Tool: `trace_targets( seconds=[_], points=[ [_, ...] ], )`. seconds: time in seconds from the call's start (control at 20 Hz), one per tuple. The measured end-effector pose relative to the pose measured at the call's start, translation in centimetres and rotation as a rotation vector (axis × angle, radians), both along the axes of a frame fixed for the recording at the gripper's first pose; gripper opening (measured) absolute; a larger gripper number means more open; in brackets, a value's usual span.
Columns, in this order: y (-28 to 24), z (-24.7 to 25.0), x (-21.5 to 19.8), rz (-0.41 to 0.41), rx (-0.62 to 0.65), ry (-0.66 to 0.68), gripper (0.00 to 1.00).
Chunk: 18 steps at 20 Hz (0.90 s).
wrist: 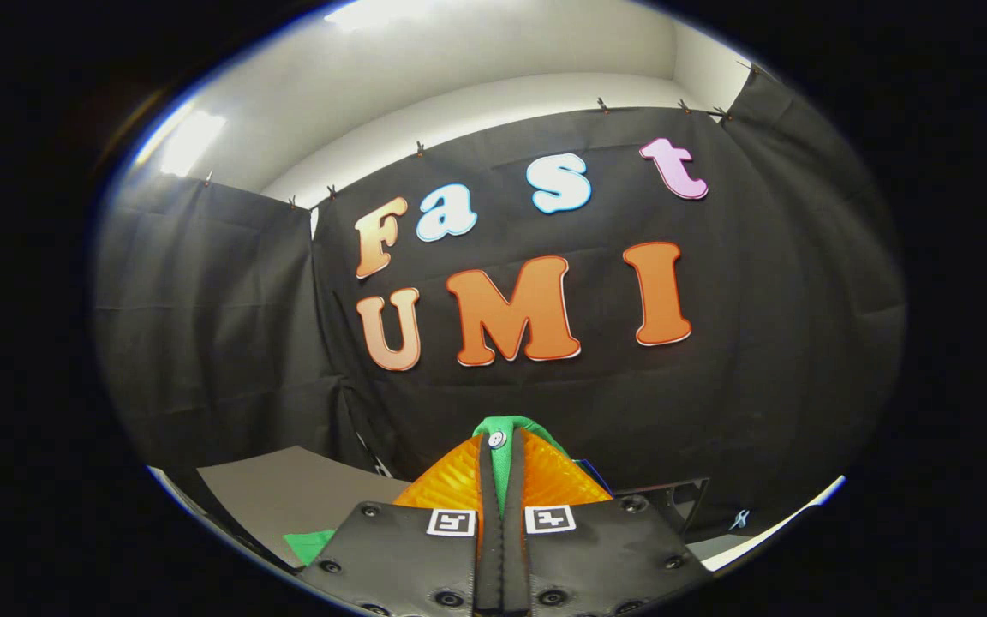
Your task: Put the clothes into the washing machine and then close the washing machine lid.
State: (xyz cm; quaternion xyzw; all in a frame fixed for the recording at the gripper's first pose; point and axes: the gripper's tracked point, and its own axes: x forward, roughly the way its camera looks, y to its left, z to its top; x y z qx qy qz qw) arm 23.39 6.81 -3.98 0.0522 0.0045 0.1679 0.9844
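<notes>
The gripper (502, 446) is closed tight on a green garment (504, 467): both fingers press together with only a thin strip of the cloth showing between them, running along their length and bunching out past the tips, where a small white button (496, 440) sits on the fold. More of the same green cloth hangs out below the fingers on the left side. So the clothes ride in the tool itself, lifted and pointing forward and somewhat upward toward the booth wall. Just beyond the fingers to the right sits a dark boxy frame (673, 501), possibly part of the washing machine, though too little is seen to be sure; if so, the load must travel forward and slightly right, then down. To the left beyond the fingers lies a flat grey board (288, 493). Farther ahead, the black cloth wall (759, 360) closes the space, with open air in between.
</notes>
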Motion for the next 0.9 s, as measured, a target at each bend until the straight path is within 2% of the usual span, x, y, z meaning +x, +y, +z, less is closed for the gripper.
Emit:
trace_targets(
  seconds=[0.35,0.6,0.9],
  points=[
    [-1.4,-10.4,2.4,-0.028,-0.042,0.146,0.08],
    [-1.9,-17.2,2.3,-0.039,-0.067,0.26,0.08],
    [-1.3,-27.6,1.5,-0.033,-0.116,0.468,0.08]
  ],
)
